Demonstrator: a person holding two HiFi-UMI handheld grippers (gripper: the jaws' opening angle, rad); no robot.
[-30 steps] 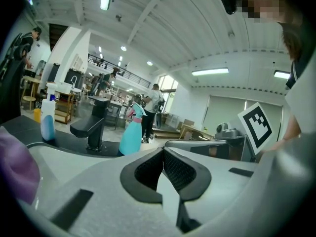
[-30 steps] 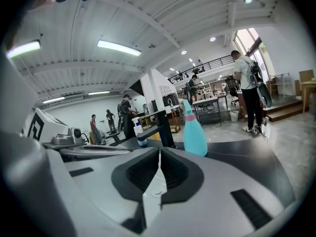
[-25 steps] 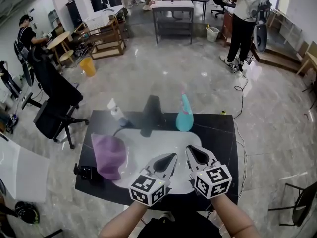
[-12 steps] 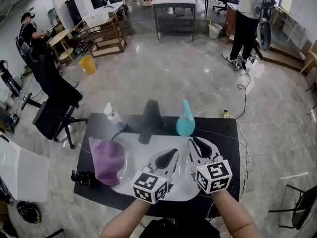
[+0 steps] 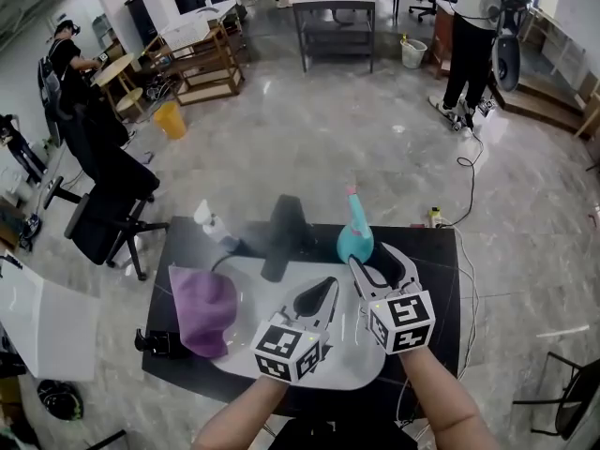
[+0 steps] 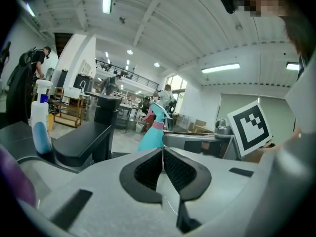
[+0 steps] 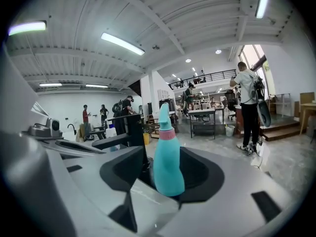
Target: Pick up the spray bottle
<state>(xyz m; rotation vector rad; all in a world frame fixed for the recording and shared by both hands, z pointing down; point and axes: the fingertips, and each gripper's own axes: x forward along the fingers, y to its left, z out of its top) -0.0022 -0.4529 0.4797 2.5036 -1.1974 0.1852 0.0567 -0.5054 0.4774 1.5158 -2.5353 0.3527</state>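
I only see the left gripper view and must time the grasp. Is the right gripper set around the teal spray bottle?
Observer: The right gripper has just been opening its jaws. They stand apart with the teal spray bottle in the gap at their tips, and neither pad is touching it.
Operator: Where does its base sit?
Observer: In the head view, it sits at the far right rim of the white basin.
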